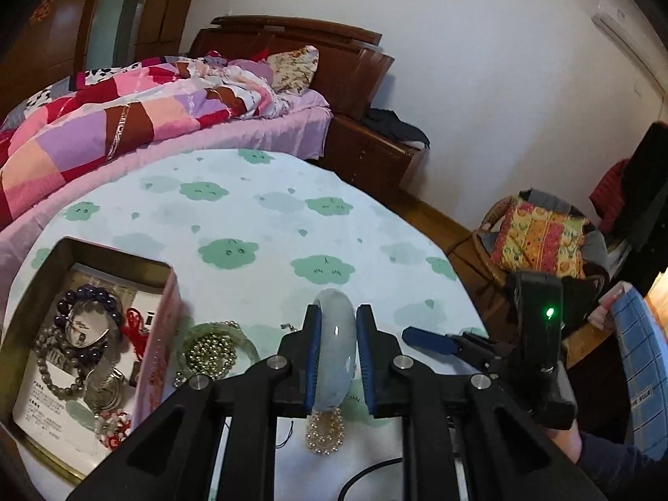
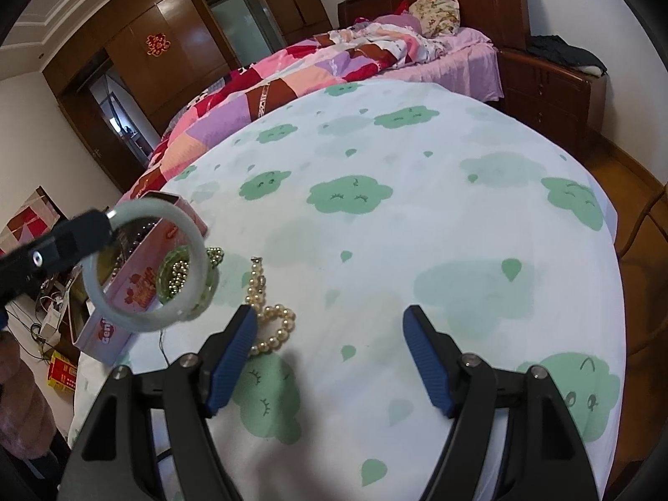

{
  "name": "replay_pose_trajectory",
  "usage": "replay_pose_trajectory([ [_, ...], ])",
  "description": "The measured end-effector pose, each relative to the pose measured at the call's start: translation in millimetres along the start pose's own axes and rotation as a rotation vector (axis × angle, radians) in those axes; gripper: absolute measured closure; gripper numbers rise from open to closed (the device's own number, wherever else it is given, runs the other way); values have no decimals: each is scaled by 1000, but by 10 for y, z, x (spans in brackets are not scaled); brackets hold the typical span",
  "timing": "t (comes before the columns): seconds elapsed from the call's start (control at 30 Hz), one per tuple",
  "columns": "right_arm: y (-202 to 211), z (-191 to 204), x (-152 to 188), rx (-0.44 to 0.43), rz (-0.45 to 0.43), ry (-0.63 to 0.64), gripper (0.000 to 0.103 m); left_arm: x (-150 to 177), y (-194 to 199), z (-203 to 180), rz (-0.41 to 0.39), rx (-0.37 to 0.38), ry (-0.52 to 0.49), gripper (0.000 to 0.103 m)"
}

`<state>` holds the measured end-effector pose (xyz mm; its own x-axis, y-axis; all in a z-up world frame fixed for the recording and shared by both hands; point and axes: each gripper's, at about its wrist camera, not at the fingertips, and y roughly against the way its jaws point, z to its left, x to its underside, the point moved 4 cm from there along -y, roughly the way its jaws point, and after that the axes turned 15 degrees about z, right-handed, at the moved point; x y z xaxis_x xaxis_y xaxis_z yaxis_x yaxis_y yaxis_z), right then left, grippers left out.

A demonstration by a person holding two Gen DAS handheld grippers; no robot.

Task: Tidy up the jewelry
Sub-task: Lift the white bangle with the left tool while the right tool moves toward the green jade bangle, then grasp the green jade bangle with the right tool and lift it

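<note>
Transfer step: left gripper [image 1: 337, 346], fingers clamped on pale jade bangle [image 1: 334, 355], lifted just right of jewelry box [image 1: 156, 334] — next, over the box and release. Right gripper [image 2: 330, 350] wide open, empty, near pearl strand [image 2: 271, 325].

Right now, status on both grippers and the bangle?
Left gripper shut on jade bangle, lifted off the cloth. Right gripper open, empty. Tin box beside; pearl strand underneath.
</note>
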<state>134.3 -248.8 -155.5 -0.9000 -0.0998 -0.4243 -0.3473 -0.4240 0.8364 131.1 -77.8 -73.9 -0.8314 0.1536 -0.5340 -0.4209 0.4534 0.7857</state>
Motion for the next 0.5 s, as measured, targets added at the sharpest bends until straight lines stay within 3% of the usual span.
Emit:
replay_pose_trajectory([
  [0.07, -3, 30, 2, 9, 7, 19, 27, -15, 114, 33, -28, -12, 9, 87],
  [0.13, -18, 129, 7, 28, 23, 68, 27, -28, 234, 75, -56, -74, 11, 87],
  [0.2, -51, 233, 5, -9, 56, 89, 30, -44, 348, 144, -83, -137, 19, 87],
  [0.5, -170, 910, -314, 68, 84, 245, 41, -75, 493, 446, -128, -162, 79, 87],
])
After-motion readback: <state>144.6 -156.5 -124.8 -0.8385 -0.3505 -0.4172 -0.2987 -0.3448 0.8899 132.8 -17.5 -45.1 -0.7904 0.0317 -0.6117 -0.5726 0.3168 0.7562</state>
